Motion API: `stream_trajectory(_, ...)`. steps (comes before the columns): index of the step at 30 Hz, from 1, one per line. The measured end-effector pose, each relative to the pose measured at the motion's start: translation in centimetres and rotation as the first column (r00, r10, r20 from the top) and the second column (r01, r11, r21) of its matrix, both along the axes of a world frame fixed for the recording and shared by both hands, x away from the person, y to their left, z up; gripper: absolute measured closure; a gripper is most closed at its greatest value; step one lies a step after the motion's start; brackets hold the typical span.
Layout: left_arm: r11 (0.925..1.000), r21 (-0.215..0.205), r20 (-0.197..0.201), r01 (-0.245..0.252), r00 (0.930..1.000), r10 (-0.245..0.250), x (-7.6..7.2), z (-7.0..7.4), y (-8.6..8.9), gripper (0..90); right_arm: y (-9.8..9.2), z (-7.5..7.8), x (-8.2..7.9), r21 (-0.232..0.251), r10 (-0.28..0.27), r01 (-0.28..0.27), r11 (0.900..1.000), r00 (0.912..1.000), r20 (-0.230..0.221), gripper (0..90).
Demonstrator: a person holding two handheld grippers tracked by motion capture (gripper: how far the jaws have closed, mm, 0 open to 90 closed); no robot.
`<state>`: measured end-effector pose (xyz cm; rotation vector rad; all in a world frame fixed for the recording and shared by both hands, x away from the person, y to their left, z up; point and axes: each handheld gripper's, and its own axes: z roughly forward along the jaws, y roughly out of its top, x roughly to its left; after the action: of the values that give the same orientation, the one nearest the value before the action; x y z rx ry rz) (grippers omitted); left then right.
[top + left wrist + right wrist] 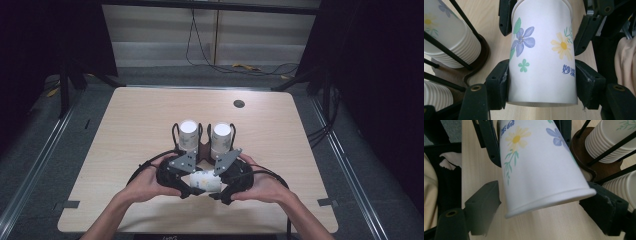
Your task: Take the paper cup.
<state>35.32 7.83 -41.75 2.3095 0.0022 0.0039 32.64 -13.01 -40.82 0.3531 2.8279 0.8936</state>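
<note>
Nearest the person, a paper cup (203,181) lies sideways between the two grippers, low over the counter (125,130) and near its front edge. The left gripper (541,80) has its fingers (497,85) pressed against both sides of the cup near its base end, so it grips the cup. The right gripper (544,205) straddles the cup's rim end; one finger (604,205) touches the rolled rim, while the other stands just clear, so that hold looks loose or only part closed.

The cup should be light and thin-walled: stiff at the rolled rim and at the base, soft and easily dented in the middle. A gentle squeeze near either end is the safest hold, and the smooth printed paper may slip if pinched weakly.

Farther off, two cup stacks (189,131) stand in a black wire holder (204,145) on a brown base. From above, the grey plates and hands cover most of the held cup, and whether it is one cup or several nested cannot be told.
</note>
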Motion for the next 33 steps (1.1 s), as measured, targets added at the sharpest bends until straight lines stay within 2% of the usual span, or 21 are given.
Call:
stream_trajectory(7,0.9985,-0.054,-0.013,-0.008,0.9999,0.007,0.2,-0.2,0.7,35.8,-1.1,-0.2,-0.1,0.071,-0.055,0.054,0.996,0.9985,0.001,16.2)
stream_trajectory(9,0.9982,-0.058,-0.002,-0.013,0.9999,0.013,0.3,-0.3,1.0,35.7,-1.3,-0.2,-0.2,0.109,-0.061,0.06,0.992,0.9981,0.005,16.4)
stream_trajectory(10,0.9976,-0.067,-0.011,-0.019,0.9998,0.018,0.4,-0.3,1.1,35.7,-1.4,-0.3,-0.2,0.117,-0.067,0.065,0.991,0.9977,0.007,16.4)
stream_trajectory(12,0.9939,-0.109,-0.021,-0.019,0.9996,0.017,0.5,-0.2,1.4,35.8,-1.5,-0.4,-0.2,0.131,-0.08,0.078,0.988,0.9968,0.009,16.4)
stream_trajectory(16,0.9883,-0.15,-0.037,-0.03,0.999,0.024,0.7,0.1,1.8,35.8,-1.8,-0.3,-0.3,0.189,-0.107,0.102,0.977,0.9941,0.018,17.2)
stream_trajectory(20,0.9817,-0.187,-0.045,-0.036,0.9986,0.028,0.8,0.2,2.0,35.8,-1.9,0.0,-0.5,0.216,-0.114,0.106,0.971,0.9932,0.024,17.7)
stream_trajectory(23,0.9785,-0.199,-0.038,-0.053,0.9982,0.046,0.9,0.2,2.2,35.7,-2.2,0.3,-0.7,0.25,-0.12,0.111,0.962,0.9925,0.023,17.7)
stream_trajectory(25,0.9737,-0.217,-0.048,-0.069,0.997,0.06,1.0,0.2,2.4,35.8,-2.4,0.4,-0.8,0.272,-0.132,0.119,0.955,0.9907,0.032,18.1)
stream_trajectory(29,0.9592,-0.266,-0.074,-0.096,0.9941,0.079,1.3,0.2,2.9,35.8,-2.7,0.4,-0.9,0.313,-0.155,0.139,0.939,0.9875,0.027,18.4)
stream_trajectory(31,0.9542,-0.281,-0.083,-0.103,0.9931,0.083,1.3,0.2,3.0,35.8,-2.9,0.5,-0.8,0.328,-0.164,0.147,0.933,0.9862,0.024,18.4)
stream_trajectory(33,0.9508,-0.293,-0.087,-0.103,0.993,0.08,1.3,0.2,3.2,35.8,-3.1,0.6,-0.8,0.356,-0.171,0.153,0.922,0.9851,0.018,18.4)
